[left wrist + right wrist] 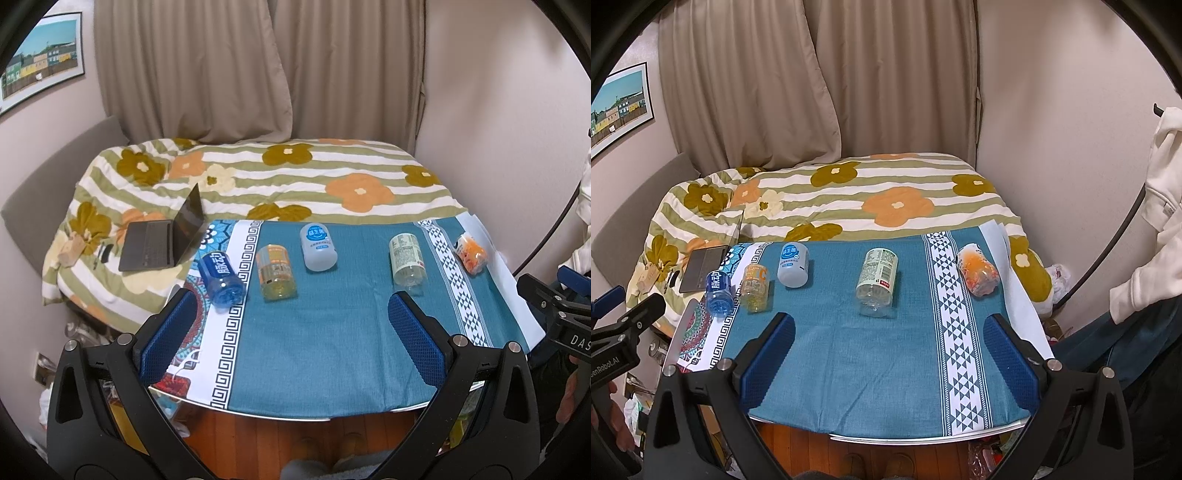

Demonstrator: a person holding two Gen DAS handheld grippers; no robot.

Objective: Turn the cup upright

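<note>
Several cut-bottle cups lie on their sides on the teal cloth table (314,350): a blue cup (221,277) (719,290), a yellow-orange cup (276,271) (756,288), a white-blue cup (318,247) (792,264), a green-label clear cup (407,260) (877,282) and an orange cup (470,253) (978,274). My left gripper (291,314) is open and empty above the table's near part. My right gripper (888,336) is open and empty, near the green-label cup.
A bed with a flowered quilt (280,177) stands behind the table. An open laptop (162,240) lies on it at the left. Curtains (258,66) hang behind. The table's front edge (280,415) is near, with wooden floor below.
</note>
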